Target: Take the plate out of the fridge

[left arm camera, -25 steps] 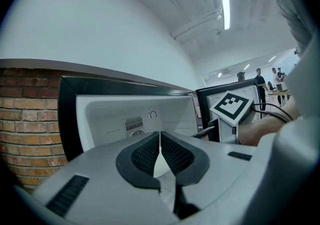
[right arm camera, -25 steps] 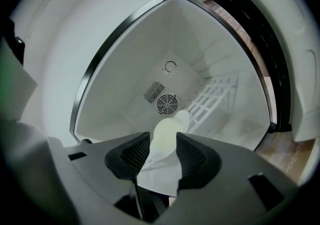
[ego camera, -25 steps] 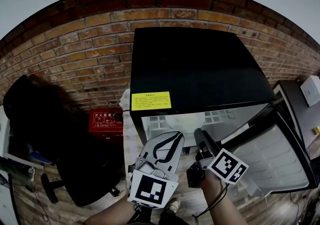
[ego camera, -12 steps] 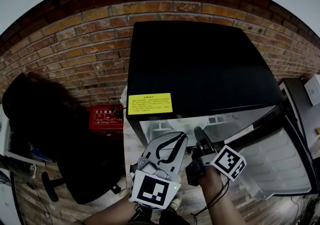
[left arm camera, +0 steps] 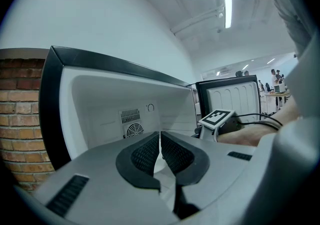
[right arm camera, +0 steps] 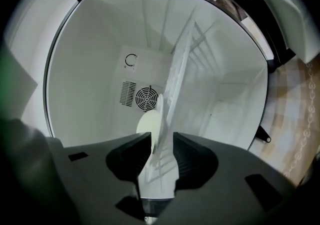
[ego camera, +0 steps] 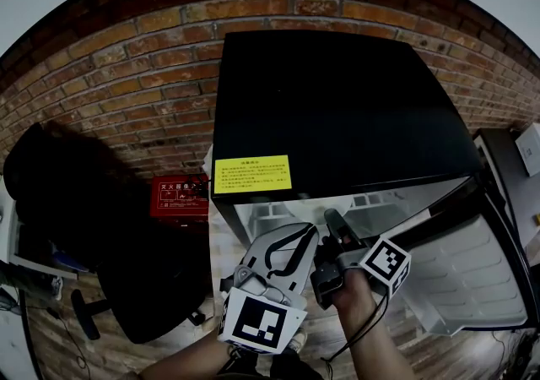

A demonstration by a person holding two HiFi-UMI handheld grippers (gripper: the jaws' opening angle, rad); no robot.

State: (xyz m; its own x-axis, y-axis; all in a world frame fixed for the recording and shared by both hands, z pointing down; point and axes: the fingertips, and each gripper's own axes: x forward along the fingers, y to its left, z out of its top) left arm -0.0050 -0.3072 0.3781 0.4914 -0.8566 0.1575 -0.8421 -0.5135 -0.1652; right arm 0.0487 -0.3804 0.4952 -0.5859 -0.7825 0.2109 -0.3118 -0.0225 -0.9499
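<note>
Head view: brick wall (ego camera: pixel 126 91); left gripper's (ego camera: pixel 302 233) jaws together, right gripper's (ego camera: pixel 332 219) just-narrowed, astride plate (right arm camera: pixel 147 124).

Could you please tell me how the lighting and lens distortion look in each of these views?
Head view: strong fisheye bows the brick wall into arcs, corners black, fridge top very dark. Left gripper view: ceiling light glares. Right gripper view: evenly bright white interior, picture rolled sideways; plate fairly sharp.
</note>
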